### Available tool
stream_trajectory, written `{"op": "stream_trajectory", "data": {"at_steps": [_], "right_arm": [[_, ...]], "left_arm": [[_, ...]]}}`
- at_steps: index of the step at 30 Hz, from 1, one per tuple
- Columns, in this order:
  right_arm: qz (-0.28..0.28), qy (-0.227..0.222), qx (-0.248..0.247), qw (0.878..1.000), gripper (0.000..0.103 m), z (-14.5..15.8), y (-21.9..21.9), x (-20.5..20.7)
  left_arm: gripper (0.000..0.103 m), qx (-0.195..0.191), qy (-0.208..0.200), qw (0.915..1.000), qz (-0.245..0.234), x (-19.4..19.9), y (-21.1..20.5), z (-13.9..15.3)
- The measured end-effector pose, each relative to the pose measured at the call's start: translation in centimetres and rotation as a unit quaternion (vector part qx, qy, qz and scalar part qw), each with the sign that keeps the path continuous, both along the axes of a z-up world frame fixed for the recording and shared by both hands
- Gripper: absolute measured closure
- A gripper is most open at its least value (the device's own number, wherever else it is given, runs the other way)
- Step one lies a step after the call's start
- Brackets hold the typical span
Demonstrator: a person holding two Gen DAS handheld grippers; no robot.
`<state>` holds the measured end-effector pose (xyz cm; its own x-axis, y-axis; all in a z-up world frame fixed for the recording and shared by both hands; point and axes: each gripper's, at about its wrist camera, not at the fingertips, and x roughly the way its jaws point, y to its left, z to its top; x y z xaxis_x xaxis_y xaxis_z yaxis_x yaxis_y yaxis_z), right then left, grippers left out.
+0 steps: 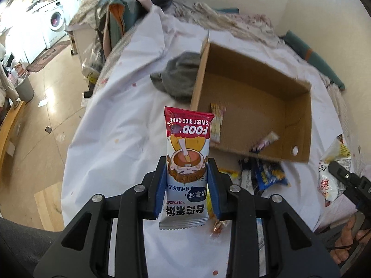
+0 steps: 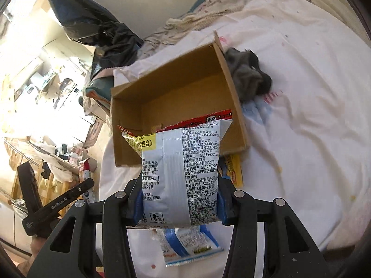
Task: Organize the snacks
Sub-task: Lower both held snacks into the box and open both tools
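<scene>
I see a red-topped sweet rice cake packet [image 1: 186, 159] held upright above the white sheet, short of the open cardboard box [image 1: 255, 106], where two small snacks lie. A puffy white printed snack bag [image 2: 183, 173] hangs before the box.

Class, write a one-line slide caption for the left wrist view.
Left gripper holds a sweet rice cake packet above the white sheet, facing the open cardboard box.

both tongs, left [image 1: 187, 180] and right [image 2: 179, 199], clamped, angled downward
</scene>
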<state>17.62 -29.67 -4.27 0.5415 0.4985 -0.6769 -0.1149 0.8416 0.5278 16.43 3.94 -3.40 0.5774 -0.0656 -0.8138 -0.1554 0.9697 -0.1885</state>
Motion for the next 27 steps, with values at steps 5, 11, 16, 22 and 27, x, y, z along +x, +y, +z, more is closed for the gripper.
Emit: {"op": "stream_trajectory", "data": {"at_steps": [5,11,16,22,27], "right_arm": [[0.005,-0.012,0.005,1.0,0.053,0.5,0.8,2.2],[0.008,-0.025,-0.011,1.0,0.053,0.6,1.9,5.1],[0.011,-0.032,-0.023,0.999,0.053,0.4,2.4,7.5],[0.015,-0.03,-0.046,0.998,0.053,-0.4,3.3,10.0],[0.012,-0.019,-0.058,0.998,0.052,-1.5,3.1,10.4]], "left_arm": [[0.074,0.002,-0.017,0.9998,-0.012,1.8,-0.5,1.8],[0.074,0.024,-0.035,0.9983,-0.04,4.5,-2.2,2.9],[0.074,0.038,-0.038,0.9965,-0.065,7.5,-3.7,2.7],[0.074,0.031,-0.029,0.9963,-0.075,10.2,-4.8,0.4],[0.074,-0.005,-0.003,0.9981,-0.061,10.8,-4.1,-1.4]]}}
